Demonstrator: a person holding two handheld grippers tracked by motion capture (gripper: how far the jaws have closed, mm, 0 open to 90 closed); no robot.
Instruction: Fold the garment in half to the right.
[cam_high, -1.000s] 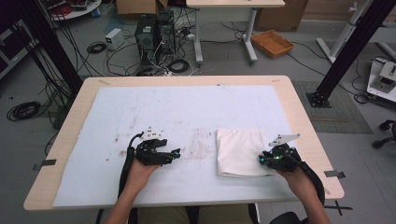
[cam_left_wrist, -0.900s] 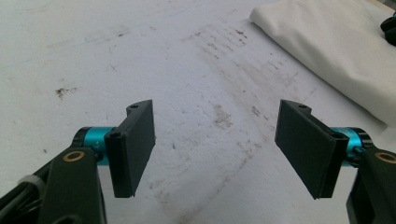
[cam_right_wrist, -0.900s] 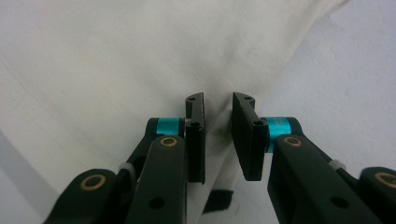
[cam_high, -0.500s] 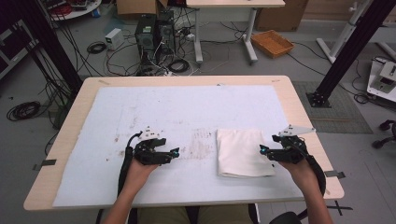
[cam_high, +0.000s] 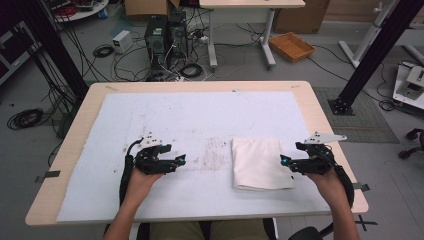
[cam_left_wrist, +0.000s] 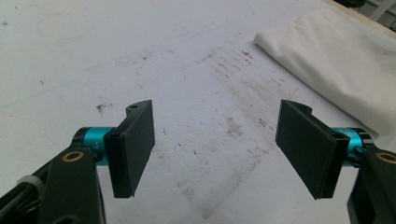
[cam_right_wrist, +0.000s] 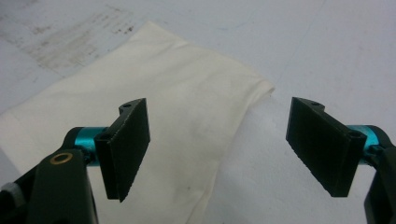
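Nearest, at the front edge of the surface: two forearms, each hand carrying a gripper. Left gripper resting low on the white mat, jaws spread wide, nothing between them but stained mat. Right gripper just off the right edge of the folded cloth, jaws having just been opening and now parted wide, pads pressing on nothing; cloth lying beneath and beyond them in the right gripper view, not pinched.

Next out: the cloth itself, a cream rectangle folded flat, right of centre on the mat, between the two grippers and closer to the right one. Beside its left edge, a brownish smudge on the mat.

Judged as the release after a fold. To finish it well: lift straight up and clear before drawing back, so no pad snags the top layer and drags a corner open. Worth checking that the edges stay stacked; a light press along the crease with open jaws should settle any spring-back. Left gripper best kept still and off the fabric.

Farther off: bare mat to the back edge, then cables and computer cases on the floor.
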